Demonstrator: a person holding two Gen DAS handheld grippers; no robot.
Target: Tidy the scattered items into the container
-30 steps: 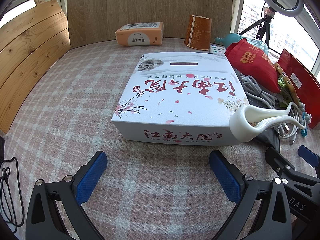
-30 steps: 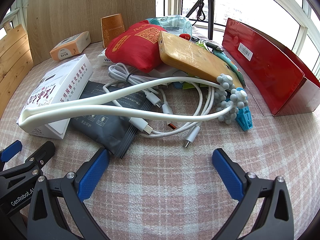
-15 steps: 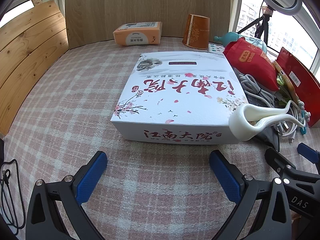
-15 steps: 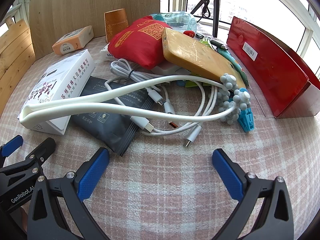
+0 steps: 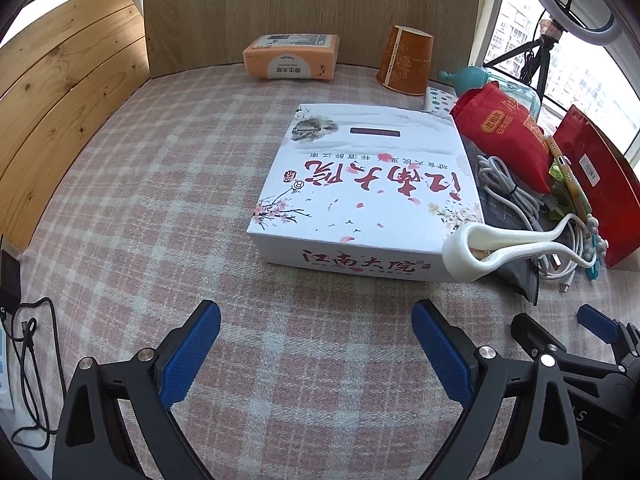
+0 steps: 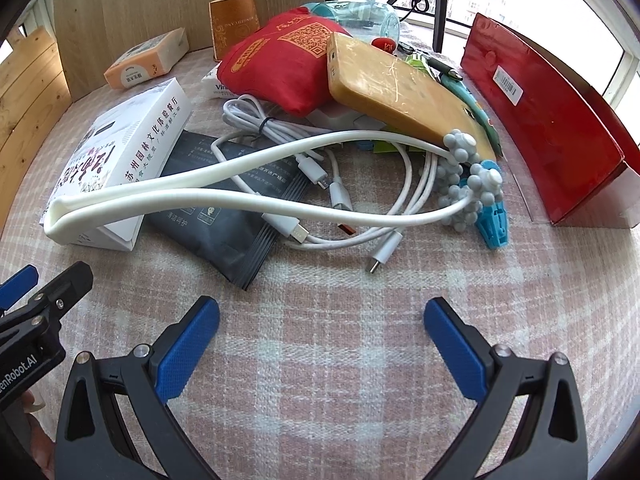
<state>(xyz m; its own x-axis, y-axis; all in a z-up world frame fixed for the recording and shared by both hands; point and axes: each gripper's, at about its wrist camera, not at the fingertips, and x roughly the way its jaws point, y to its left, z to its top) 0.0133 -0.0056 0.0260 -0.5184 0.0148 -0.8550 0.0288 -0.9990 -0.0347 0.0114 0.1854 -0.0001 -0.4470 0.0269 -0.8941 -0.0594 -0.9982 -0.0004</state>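
Observation:
A white flat box with red Chinese lettering point(image 5: 368, 184) lies closed on the checked cloth, ahead of my open, empty left gripper point(image 5: 316, 340). A white U-shaped neck massager point(image 6: 248, 184) leans on the box's corner and across a heap: white USB cables point(image 6: 344, 200), a dark grey packet point(image 6: 224, 216), a red pouch point(image 6: 280, 64), a tan phone point(image 6: 392, 92) and a blue clip point(image 6: 494, 220). A red box point(image 6: 552, 120) stands open on its side at the right. My right gripper point(image 6: 320, 336) is open and empty in front of the heap.
An orange tissue pack point(image 5: 290, 62) and an upside-down orange paper cup point(image 5: 406, 60) stand by the wooden back wall. A teal bottle point(image 6: 360, 16) lies behind the pouch. Wooden planks point(image 5: 52, 120) wall the left side. A black cable point(image 5: 28, 344) hangs at the left edge.
Both grippers have drawn back and risen a little, so the box and heap look farther away. Nothing on the table has moved.

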